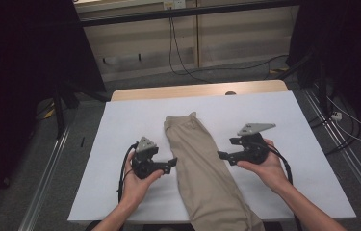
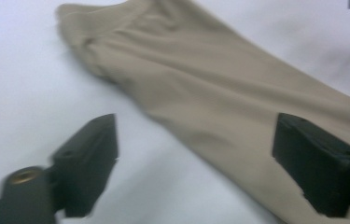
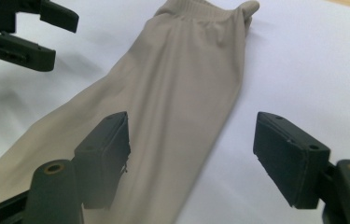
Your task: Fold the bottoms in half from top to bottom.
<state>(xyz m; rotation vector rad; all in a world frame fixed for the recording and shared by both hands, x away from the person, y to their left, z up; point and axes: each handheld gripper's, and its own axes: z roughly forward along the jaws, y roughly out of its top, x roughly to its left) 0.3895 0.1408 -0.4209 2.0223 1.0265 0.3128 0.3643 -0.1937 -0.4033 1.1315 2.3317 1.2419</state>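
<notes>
Beige, folded trousers (image 1: 207, 168) lie lengthwise in the middle of the white table top (image 1: 303, 144), the elastic waistband at the far end and the lower part hanging over the near edge. The high view shows this whole length and both hands. The right gripper view gives the gathered waistband closely, and also the left gripper beyond the cloth at the upper left. The left gripper view is blurred and shows the cloth running across between its jaws.

The left gripper (image 1: 171, 163) is just beside the left edge of the trousers, its jaws apart and holding nothing. The right gripper (image 1: 222, 156) is just beside the right edge, also released, with nothing pressed between its jaws. No earlier picture is there to compare.

The white sheet covers a light wooden table, whose far strip stays bare. Around it are a grey floor, black cables (image 1: 178, 48), a pale wall panel and dark stands.
</notes>
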